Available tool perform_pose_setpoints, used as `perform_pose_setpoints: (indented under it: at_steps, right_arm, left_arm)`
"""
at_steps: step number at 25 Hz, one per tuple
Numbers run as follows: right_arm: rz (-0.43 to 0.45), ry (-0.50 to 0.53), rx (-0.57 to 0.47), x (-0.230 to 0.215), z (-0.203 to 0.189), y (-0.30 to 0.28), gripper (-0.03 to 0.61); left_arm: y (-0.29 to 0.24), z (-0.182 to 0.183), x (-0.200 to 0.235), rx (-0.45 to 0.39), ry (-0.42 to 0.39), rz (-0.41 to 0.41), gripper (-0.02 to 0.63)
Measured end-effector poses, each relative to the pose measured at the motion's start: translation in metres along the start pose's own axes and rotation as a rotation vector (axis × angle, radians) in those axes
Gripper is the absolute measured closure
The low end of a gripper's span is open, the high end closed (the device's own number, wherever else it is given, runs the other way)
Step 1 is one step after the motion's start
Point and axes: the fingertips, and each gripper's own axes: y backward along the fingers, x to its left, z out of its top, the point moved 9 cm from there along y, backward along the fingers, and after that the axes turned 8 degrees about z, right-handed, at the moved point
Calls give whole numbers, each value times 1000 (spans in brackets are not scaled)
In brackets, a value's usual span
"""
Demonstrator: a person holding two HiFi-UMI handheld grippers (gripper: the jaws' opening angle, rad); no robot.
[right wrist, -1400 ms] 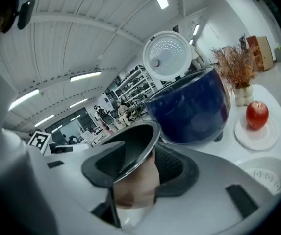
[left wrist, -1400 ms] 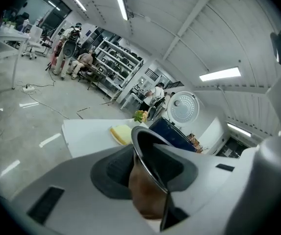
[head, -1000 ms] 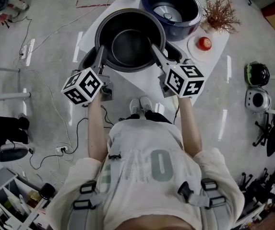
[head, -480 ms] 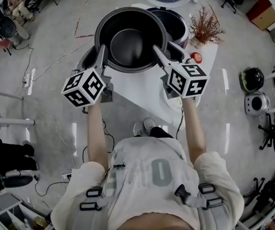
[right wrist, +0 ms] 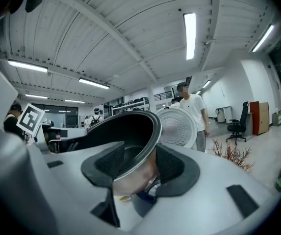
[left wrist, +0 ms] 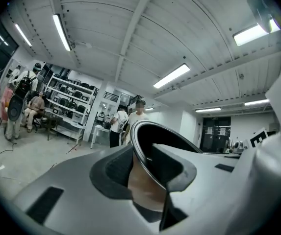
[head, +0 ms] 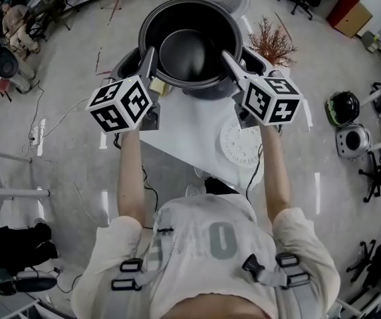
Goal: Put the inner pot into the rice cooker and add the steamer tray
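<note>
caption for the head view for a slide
Left gripper and right gripper clamp the inner pot by its rim, held above the white table.

Blk inner pot (head: 191, 53), wht table (head: 191, 123).

one inner pot (head: 191, 45), one round white tray (head: 242, 143), one table (head: 190, 121). two grippers: left gripper (head: 150, 57), right gripper (head: 227, 58).
</note>
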Motion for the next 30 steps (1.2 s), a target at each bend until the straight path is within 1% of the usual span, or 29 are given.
perform_pose_setpoints:
  at_steps: [4, 8, 12, 20, 30]
  right_arm:
    - [-39, 9, -4, -28, 15, -8, 382]
    - [-69, -2, 15, -51, 16, -21, 382]
    - [-94, -28, 40, -74, 5, -29, 382]
    - [-126, -84, 97, -101, -21, -43, 380]
    - [-151, -110, 175, -126, -46, -62, 382]
  left_arm:
    - [-36, 11, -15, 8, -54, -17, 497]
    - [-70, 8, -18, 39, -73, -27, 497]
    - [-98, -7, -21, 71, -66, -42, 497]
    - [-134, -35, -18, 155, -61, -44, 497]
    - [-169, -65, -14, 250, -112, -25, 495]
